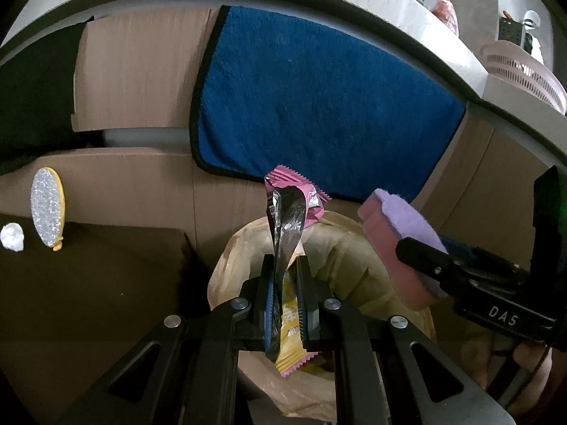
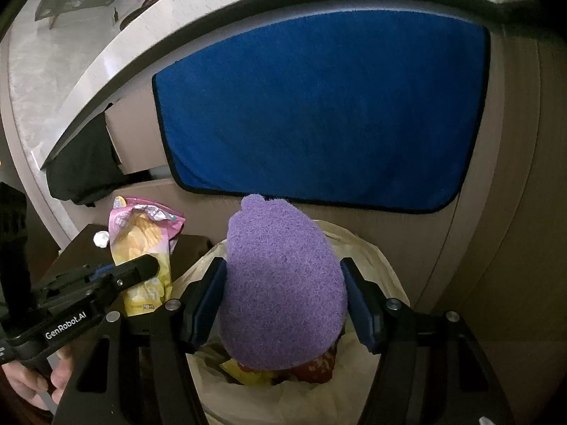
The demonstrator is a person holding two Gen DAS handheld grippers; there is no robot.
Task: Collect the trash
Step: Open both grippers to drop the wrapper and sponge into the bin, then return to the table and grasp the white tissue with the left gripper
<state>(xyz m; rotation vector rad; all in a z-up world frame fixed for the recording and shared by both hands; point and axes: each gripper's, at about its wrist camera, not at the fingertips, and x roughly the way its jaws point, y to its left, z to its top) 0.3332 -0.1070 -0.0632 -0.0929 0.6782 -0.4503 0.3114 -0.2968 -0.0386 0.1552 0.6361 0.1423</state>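
The left tool [image 1: 285,297] is clenched on an empty snack wrapper [image 1: 288,233], pink and yellow outside and silver inside. The wrapper stands up between the two pads and its lower end hangs out below them. Directly under and in front of this tool is the open mouth of the trash bag [image 1: 340,248], a pale plastic liner. In the right wrist view, some yellow and red trash already lies inside the bag.

The right tool [image 2: 283,301] is grasping a sponge [image 2: 283,283] with a purple scrub face and a pink body; the pads press on its two sides. The sponge is also above the bag mouth, to the right of the left tool and near it, but the two tools do not touch.

I judge the step in hand to be the drop into the bag. To do it well, each tool should be well over the middle of the opening before it lets go, not over the rim, because the liner rim is soft and folded. The wrapper is light and may stick to a pad, so the left tool should open wide and perhaps tip forward a little. The sponge is heavier and should fall straight down. Releasing one after the other seems safer than releasing both together.

To the left of the left tool, a white crumpled piece [image 1: 12,236] and a round scrubber [image 1: 48,210] lie on a dark surface; these may come next.
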